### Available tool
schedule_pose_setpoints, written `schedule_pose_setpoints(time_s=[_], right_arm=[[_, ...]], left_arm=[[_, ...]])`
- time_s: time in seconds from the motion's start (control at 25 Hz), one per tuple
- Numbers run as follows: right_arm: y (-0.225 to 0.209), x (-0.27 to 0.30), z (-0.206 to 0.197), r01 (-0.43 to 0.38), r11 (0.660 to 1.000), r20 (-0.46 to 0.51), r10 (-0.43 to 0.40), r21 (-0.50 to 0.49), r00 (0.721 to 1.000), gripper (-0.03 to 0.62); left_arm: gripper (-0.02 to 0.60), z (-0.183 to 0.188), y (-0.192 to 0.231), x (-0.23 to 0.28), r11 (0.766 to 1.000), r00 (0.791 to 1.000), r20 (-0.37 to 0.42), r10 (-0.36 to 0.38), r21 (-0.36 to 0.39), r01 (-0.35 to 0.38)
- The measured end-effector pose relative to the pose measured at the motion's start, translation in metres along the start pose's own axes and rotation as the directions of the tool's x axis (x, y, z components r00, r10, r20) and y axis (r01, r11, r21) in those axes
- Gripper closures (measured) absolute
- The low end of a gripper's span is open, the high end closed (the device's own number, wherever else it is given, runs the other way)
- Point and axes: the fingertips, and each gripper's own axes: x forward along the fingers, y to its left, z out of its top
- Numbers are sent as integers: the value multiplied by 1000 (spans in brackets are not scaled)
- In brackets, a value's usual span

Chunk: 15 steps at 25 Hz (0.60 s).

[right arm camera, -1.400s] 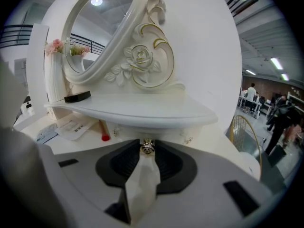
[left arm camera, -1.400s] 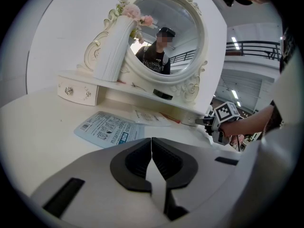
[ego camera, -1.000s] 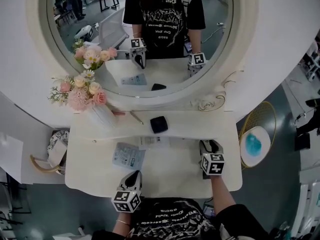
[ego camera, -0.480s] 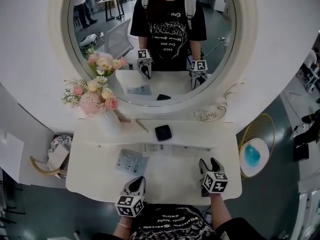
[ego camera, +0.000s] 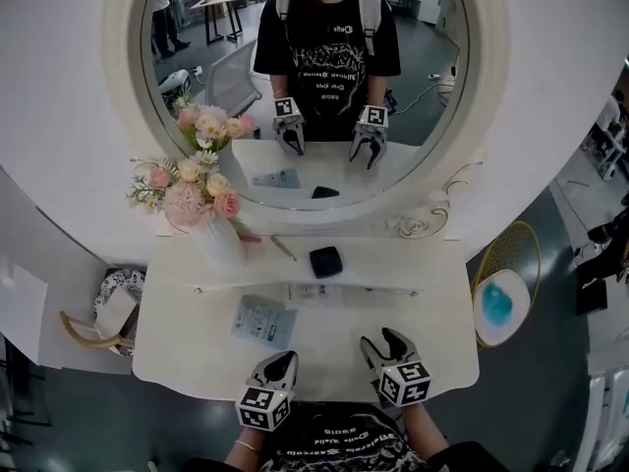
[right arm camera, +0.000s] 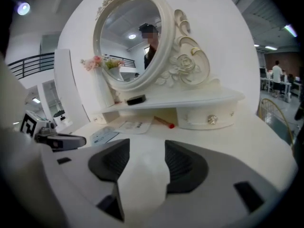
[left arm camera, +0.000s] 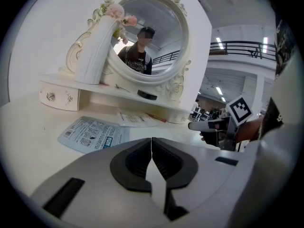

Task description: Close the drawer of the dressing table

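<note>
The white dressing table stands under a round mirror. Its right drawer, with a crystal knob, sits flush under the shelf. The left drawer also looks pushed in. My right gripper hovers over the tabletop near the front edge, well back from the right drawer. Its jaws are opening wide with nothing between them. My left gripper rests at the front edge beside it, jaws shut and empty.
A vase of pink flowers and a black compact stand on the shelf. A blue-and-white packet, a paper sheet and a red-tipped pencil lie on the tabletop. A basket sits left, a round stool right.
My right gripper has drawn back from the right drawer towards the front edge and to the left, its jaws spreading wider. The left gripper has barely moved.
</note>
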Motion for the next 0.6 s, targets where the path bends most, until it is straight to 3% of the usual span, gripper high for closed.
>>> schedule_pose_setpoints(time_s=[0.2, 0.44, 0.6], right_arm=[[35, -2, -16, -60, 998, -11, 60, -26, 998, 387], [45, -4, -18, -26, 1000, 20, 27, -17, 999, 581], [51, -4, -21, -30, 999, 15, 30, -45, 999, 585]], left_arm=[[565, -3, -4, 0, 1000, 999, -19, -26, 17, 26], [565, -8, -8, -2, 998, 997, -44, -57, 37, 59], [565, -10, -9, -3, 997, 996, -50, -67, 43, 69]])
